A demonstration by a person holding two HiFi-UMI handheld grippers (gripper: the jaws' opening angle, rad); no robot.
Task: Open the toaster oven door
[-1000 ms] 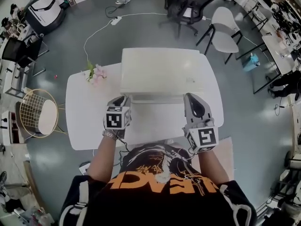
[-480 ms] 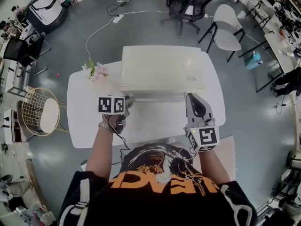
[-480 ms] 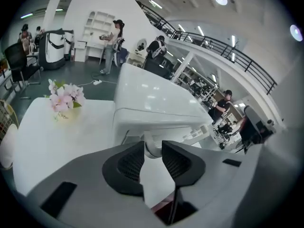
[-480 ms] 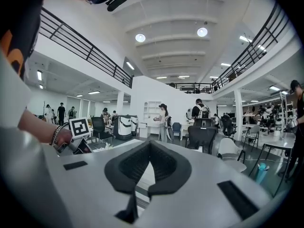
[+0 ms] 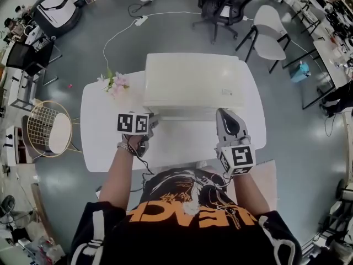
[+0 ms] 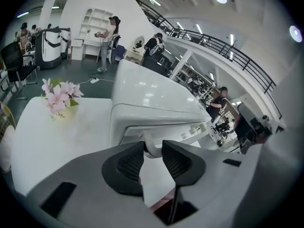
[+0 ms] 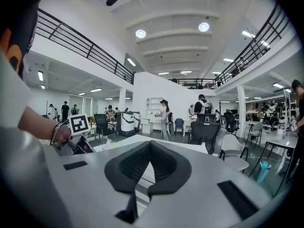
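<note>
The white toaster oven point(image 5: 193, 84) stands at the back of the white table point(image 5: 105, 142). In the left gripper view the oven point(image 6: 152, 99) faces me, with its white door handle point(image 6: 151, 151) at the front. My left gripper point(image 5: 150, 120) is at the oven's front left corner. Its jaws are opening, and the handle's end lies between the left gripper's point(image 6: 153, 146) dark pads with small gaps on both sides. My right gripper point(image 5: 223, 115) hovers at the oven's front right, touching nothing. In its own view the right gripper point(image 7: 150, 145) is shut and empty.
A small pot of pink flowers point(image 5: 115, 83) sits on the table left of the oven. On the floor to the left stands a wire basket stool point(image 5: 47, 134). Office chairs point(image 5: 265, 35) and a power strip with its cable point(image 5: 138, 21) lie beyond the table.
My left gripper has rolled so that its marker cube faces up and has settled at the oven's front left corner. The right gripper has barely moved.
</note>
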